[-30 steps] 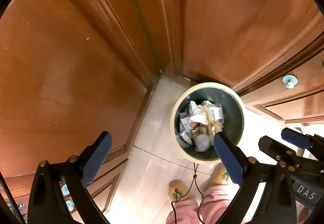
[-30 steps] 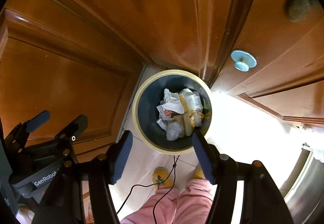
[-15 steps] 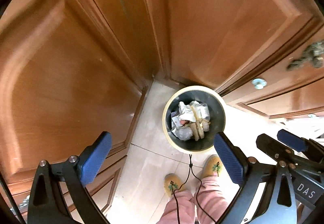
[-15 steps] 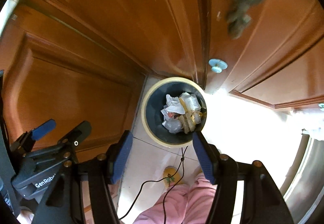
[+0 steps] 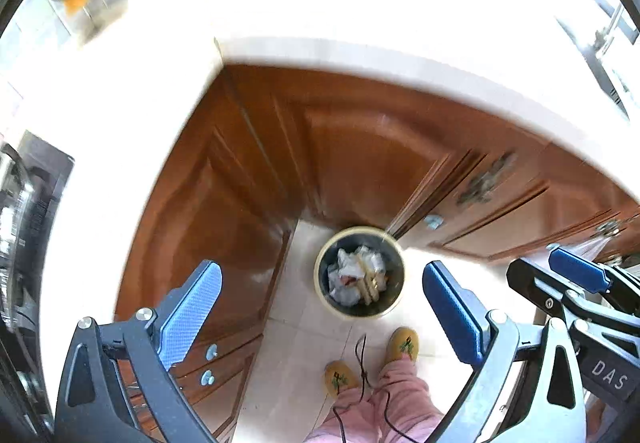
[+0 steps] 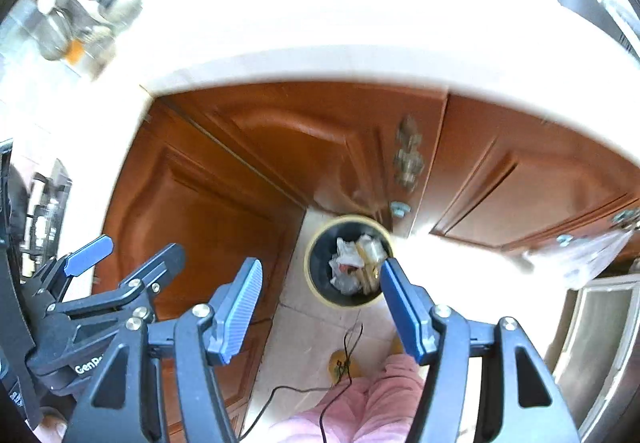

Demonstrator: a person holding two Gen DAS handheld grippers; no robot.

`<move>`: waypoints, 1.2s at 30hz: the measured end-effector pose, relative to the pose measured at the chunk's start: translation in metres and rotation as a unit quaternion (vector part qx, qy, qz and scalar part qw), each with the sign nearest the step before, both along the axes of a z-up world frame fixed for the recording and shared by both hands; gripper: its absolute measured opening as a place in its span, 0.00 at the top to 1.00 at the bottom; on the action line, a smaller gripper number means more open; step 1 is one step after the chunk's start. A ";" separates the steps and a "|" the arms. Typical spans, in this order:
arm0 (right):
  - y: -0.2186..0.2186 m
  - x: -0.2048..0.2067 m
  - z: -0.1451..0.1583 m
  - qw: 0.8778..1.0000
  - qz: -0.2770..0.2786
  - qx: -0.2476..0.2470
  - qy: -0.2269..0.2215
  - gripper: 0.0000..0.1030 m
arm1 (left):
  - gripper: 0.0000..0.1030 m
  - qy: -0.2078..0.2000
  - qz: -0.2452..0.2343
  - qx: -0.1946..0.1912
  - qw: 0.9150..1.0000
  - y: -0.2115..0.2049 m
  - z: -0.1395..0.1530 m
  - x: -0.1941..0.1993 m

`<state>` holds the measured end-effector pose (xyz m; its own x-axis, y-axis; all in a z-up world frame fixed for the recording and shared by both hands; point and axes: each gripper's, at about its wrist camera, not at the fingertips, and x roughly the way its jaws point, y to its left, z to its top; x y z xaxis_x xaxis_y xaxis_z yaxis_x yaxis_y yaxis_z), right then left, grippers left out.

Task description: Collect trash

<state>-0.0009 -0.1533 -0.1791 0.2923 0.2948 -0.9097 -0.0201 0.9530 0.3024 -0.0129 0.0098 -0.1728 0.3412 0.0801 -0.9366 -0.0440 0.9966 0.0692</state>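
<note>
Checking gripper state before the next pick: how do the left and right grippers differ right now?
The left gripper has its jaws spread wide; the right gripper holds them narrower, though also open. In the left wrist view the trash bin sits fully in the gap between the jaws; in the right wrist view one jaw tip overlaps the bin's rim. Shared: both are empty, have blue ribbed pads, and point down at the bin.

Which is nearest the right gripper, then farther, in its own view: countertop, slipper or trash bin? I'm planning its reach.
1. Slipper, on the floor just below the open right gripper.
2. Trash bin, ahead in the cabinet corner.
3. Countertop, top of view, above the cabinets.
</note>
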 end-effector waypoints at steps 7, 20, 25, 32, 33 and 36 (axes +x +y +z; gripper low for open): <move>-0.015 -0.011 0.091 0.999 -0.008 -0.005 -0.048 0.38 | 0.03 -0.051 -0.006 -0.006 0.999 -0.013 0.087 -0.009; -0.037 -0.016 0.185 0.991 -0.014 -0.020 -0.131 0.27 | 0.03 -0.121 0.018 -0.003 0.992 -0.033 0.176 -0.014; -0.043 -0.014 0.205 0.987 -0.009 -0.025 -0.157 0.27 | 0.03 -0.138 0.028 0.001 0.990 -0.041 0.192 -0.008; -0.055 -0.005 0.217 0.985 -0.004 -0.034 -0.170 0.27 | 0.03 -0.161 0.034 0.012 0.986 -0.054 0.213 -0.001; -0.058 -0.005 0.219 0.985 -0.004 -0.032 -0.172 0.27 | 0.03 -0.161 0.034 0.014 0.986 -0.055 0.213 0.000; -0.062 -0.003 0.223 0.983 -0.008 -0.031 -0.183 0.27 | 0.03 -0.164 0.035 0.015 0.986 -0.060 0.215 0.003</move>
